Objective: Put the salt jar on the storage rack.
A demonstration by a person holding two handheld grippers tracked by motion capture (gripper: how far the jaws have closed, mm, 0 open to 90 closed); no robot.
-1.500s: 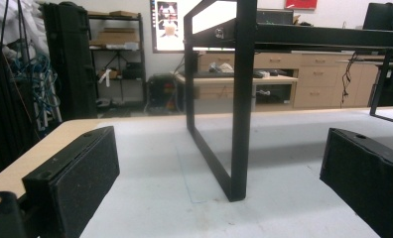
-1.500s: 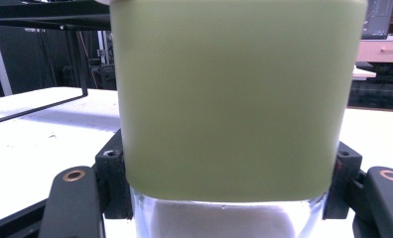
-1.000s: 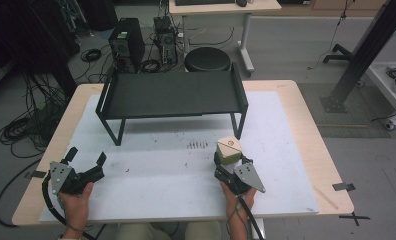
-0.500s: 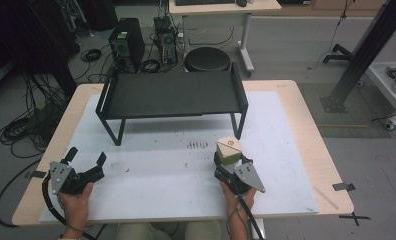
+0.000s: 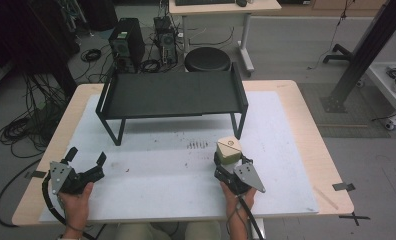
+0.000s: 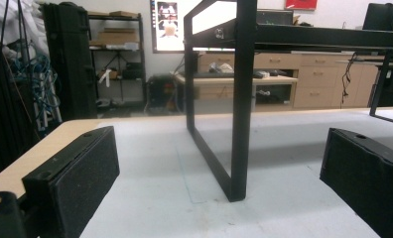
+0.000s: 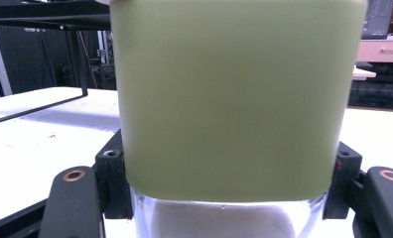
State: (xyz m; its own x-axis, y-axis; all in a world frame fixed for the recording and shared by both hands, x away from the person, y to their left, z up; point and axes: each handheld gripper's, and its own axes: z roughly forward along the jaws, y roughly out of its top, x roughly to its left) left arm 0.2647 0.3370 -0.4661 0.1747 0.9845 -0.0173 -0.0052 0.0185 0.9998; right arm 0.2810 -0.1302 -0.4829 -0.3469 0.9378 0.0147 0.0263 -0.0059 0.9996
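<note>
No brand or lettering can be read anywhere; the pale top of the container [image 5: 229, 148] carries only a faint triangular line, and the dark specks just left of it on the white mat [image 5: 151, 170] are too small to make out as writing. The container sits right of centre in the lower half of the high view, a squarish, round-cornered jar with a beige lid and olive body. In the right gripper view its matte green side [image 7: 234, 99] runs out of the frame at the top, with a band of clear glass or plastic showing below. The right gripper [image 5: 225, 165] has its black jaws closed against both sides of the container, holding it on the mat. At lower left of the high view the left gripper [image 5: 86, 160] rests with its foam-padded jaws spread wide and nothing between them. A black metal tray stand [image 5: 171, 95] with thin square-tube legs occupies the upper middle of the light wooden table [image 5: 316, 145]; its near leg [image 6: 243, 99] stands centre in the left gripper view.
</note>
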